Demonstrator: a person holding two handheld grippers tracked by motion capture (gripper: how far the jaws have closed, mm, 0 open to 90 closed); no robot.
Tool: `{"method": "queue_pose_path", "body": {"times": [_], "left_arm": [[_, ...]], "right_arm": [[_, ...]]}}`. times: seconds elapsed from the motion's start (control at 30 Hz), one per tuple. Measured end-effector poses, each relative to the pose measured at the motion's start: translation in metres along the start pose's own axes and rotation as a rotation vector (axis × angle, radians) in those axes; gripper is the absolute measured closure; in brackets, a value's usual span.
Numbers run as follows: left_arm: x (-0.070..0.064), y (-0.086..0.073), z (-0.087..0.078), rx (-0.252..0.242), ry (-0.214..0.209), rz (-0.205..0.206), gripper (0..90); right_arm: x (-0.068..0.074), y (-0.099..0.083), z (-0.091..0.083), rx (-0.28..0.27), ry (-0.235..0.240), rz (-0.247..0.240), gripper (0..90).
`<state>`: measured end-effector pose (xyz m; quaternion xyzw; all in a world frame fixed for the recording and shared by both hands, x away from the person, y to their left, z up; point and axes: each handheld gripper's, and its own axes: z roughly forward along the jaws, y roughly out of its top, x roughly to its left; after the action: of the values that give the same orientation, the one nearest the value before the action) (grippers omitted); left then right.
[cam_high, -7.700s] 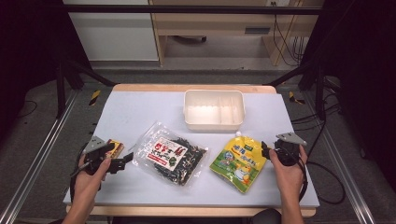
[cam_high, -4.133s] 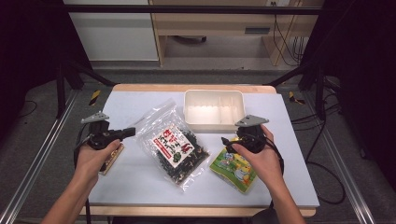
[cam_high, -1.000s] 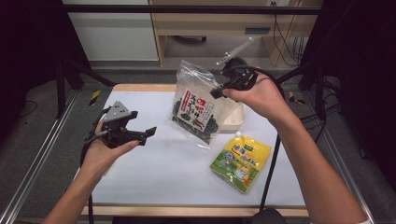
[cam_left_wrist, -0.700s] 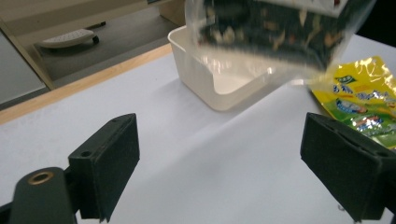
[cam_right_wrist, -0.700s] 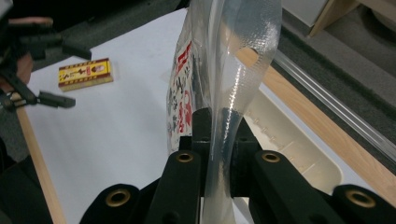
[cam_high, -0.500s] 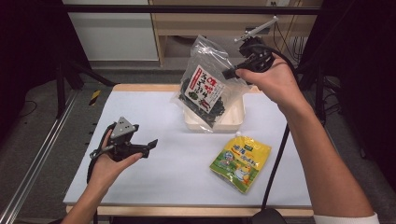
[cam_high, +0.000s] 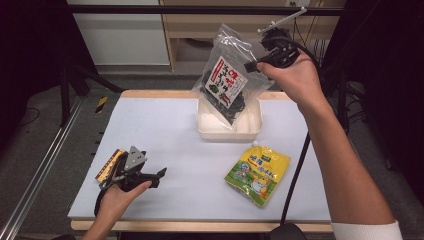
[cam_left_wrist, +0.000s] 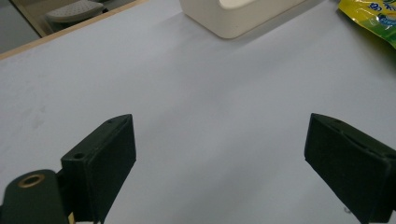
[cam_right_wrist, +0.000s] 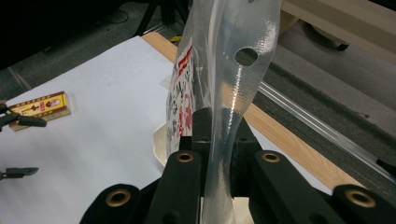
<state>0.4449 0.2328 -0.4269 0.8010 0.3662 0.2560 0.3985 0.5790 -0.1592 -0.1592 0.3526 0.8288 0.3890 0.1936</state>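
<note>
Right gripper (cam_high: 252, 65) raised high over far side of table, jaws clamped on clear top edge of seaweed bag (cam_high: 227, 82). In right gripper view, same right gripper (cam_right_wrist: 212, 140) pinching bag's transparent seal strip (cam_right_wrist: 229, 70) just below hang hole. Bag hanging tilted, dark contents and red-and-white label facing camera in high view, lower end dangling at or just inside white tray (cam_high: 250, 131); contact with tray floor not clear. Tray sitting at far middle of white table (cam_high: 165, 125).

Left gripper (cam_high: 159, 176) low near front-left table corner, held in hand, jaws spread wide, nothing between them. In left gripper view, left gripper (cam_left_wrist: 219, 154) gaping over bare tabletop, tray corner (cam_left_wrist: 233, 21) far ahead.

Small yellow-and-red packet (cam_high: 109, 166) lying just beside left gripper, at table's left edge; also seen flat in right gripper view (cam_right_wrist: 39, 108). Yellow snack pouch (cam_high: 257, 172) flat on table, front right, near tray, apart from both grippers.
</note>
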Motion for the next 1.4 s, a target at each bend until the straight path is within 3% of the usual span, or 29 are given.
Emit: {"method": "queue_pose_path", "body": {"times": [0.27,0.83,1.13,1.4], "left_arm": [[0.006,-0.017,-0.001,0.015,0.027,-0.029,8.5],[0.011,-0.02,0.003,0.041,0.035,-0.035,8.5],[0.012,-0.02,0.003,0.045,0.032,-0.037,8.5],[0.012,-0.021,0.004,0.049,0.027,-0.039,8.5]], "right_arm": [[-0.007,-0.001,0.003,-0.002,-0.042,0.016,84.5],[-0.011,-0.001,0.008,-0.002,-0.109,0.031,84.7],[-0.009,0.0,0.025,0.022,-0.114,0.03,84.8],[-0.011,-0.003,0.055,0.061,-0.097,0.035,85.2]]}}
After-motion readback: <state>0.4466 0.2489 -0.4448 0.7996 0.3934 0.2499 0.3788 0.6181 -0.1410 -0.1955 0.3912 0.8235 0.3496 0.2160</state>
